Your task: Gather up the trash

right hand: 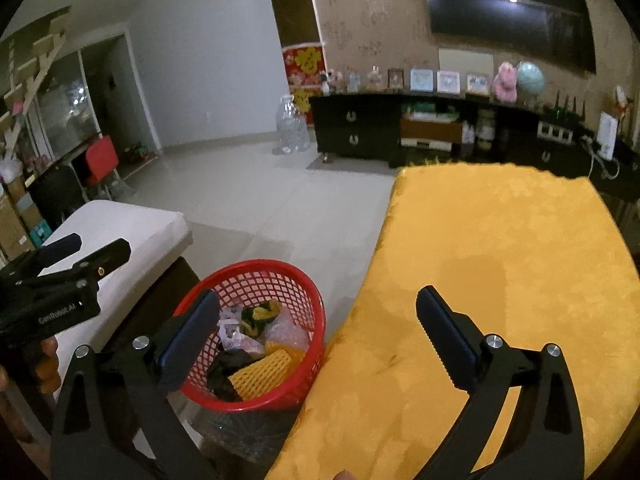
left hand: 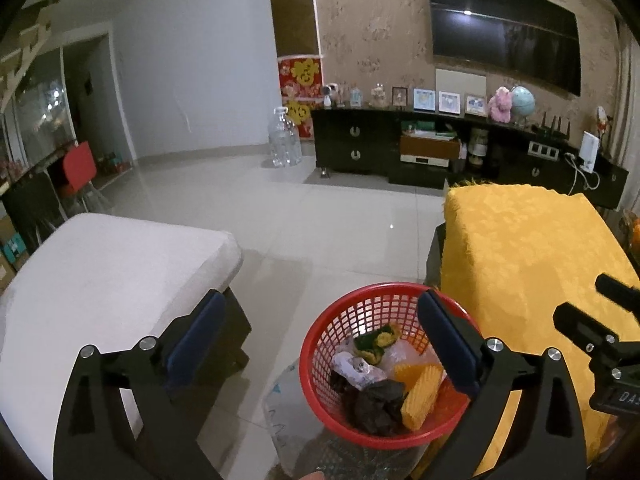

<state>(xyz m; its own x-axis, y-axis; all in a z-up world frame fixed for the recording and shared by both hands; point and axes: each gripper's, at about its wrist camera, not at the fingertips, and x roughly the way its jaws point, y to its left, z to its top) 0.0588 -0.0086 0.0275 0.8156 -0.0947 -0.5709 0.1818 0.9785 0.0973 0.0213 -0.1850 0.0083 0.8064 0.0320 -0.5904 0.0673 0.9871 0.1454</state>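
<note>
Trash [left hand: 384, 376] in basket [left hand: 320, 344] — between cushion [left hand: 100, 272] left, table [left hand: 532, 264] right.

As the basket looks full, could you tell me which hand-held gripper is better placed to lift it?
Left: the left hand-held gripper is open right above the red basket; the right hand-held gripper is open mostly over the yellow cloth.

The right finger of the left gripper [left hand: 320, 336] covers part of the red basket [left hand: 320, 344] rim. Black trash [left hand: 372, 404] in the basket is too dark to identify. In the right wrist view, the lower edge cuts off the yellow cloth [right hand: 500, 248], and the small shelf items [right hand: 424, 80] are blurred.
</note>
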